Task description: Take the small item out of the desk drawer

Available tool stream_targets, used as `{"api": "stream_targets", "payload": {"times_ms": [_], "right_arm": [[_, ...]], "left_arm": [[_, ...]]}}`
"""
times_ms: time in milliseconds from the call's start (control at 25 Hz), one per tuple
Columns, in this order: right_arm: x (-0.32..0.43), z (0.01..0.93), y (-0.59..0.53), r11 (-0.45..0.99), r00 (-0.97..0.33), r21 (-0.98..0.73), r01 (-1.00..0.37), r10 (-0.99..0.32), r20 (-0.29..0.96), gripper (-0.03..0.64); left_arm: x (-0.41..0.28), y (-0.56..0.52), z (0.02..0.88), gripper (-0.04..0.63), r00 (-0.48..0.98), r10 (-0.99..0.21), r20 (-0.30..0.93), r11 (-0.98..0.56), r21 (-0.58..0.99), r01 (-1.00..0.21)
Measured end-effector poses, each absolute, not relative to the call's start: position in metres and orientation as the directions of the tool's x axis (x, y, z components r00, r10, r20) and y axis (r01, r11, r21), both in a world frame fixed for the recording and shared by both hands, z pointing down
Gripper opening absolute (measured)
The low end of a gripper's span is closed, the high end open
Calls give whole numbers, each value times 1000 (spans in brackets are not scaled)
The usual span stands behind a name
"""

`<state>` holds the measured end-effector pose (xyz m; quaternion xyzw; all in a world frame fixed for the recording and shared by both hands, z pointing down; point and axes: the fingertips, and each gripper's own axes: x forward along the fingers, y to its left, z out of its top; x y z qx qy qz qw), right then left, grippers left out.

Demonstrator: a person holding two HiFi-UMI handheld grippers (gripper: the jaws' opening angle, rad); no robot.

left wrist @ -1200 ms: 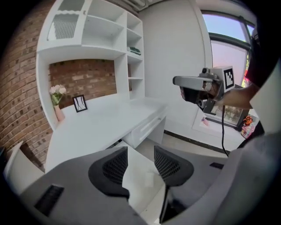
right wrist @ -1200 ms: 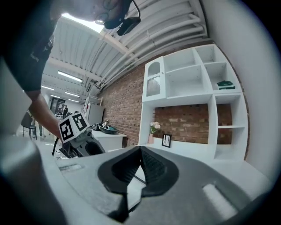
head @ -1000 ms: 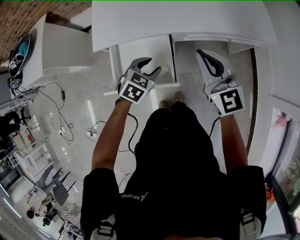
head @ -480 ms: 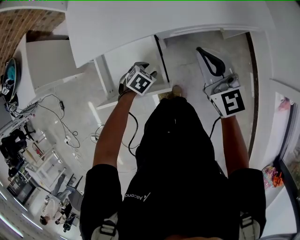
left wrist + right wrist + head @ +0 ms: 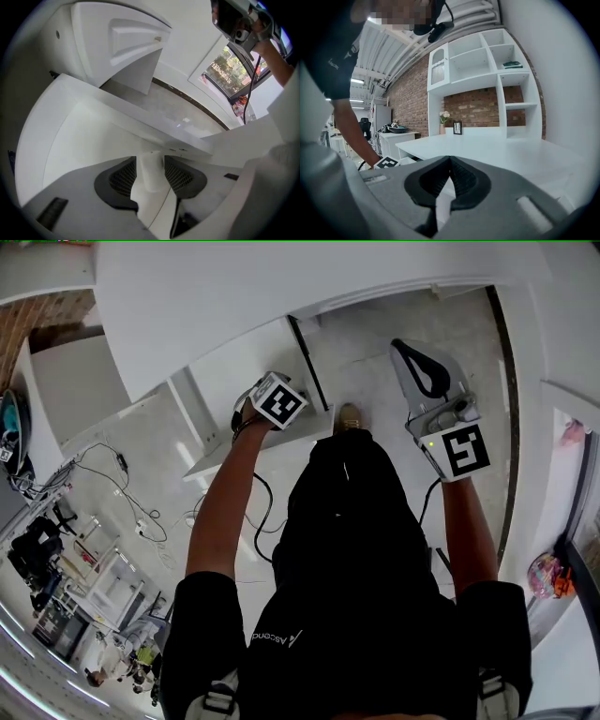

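In the left gripper view, my left gripper [image 5: 150, 172] is shut on a white drawer handle [image 5: 151, 165] that stands between its ribbed pads. From the head view, that gripper [image 5: 274, 397] is pressed against the white drawer front [image 5: 234, 371] under the desk top [image 5: 244, 287], its marker cube hiding the jaws. My right gripper [image 5: 405, 348] hangs in the air to the right, over the floor, shut and empty. Seen from the right gripper view, its jaws [image 5: 449, 161] meet at the tips. No small item is visible, and the drawer's inside is hidden.
A white shelf unit [image 5: 487, 70] against a brick wall stands on the desk's far side. The desk's leg panel [image 5: 133, 51] and a grey floor [image 5: 394, 324] lie beyond the drawer. Cables [image 5: 112, 474] trail on the floor at left, beside a white side cabinet [image 5: 70, 390].
My left gripper, open a second ago, has moved forward to the drawer front and shut on the handle. The right gripper has barely moved.
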<state>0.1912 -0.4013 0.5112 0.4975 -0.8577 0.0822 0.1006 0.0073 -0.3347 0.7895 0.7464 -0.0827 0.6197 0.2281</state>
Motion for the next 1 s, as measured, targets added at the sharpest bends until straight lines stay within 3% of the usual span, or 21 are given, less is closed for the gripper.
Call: {"api": "stream_targets", "payload": {"times_ms": [640, 1000], "right_arm": [[200, 536, -407, 486, -482, -61, -872, -831, 278, 0], [166, 491, -396, 535, -530, -37, -844, -820, 218, 0]], "left_arm": [[3, -331, 809, 175, 215, 185, 959, -863, 263, -431], [12, -352, 710, 175, 376, -70, 924, -857, 137, -497]]}}
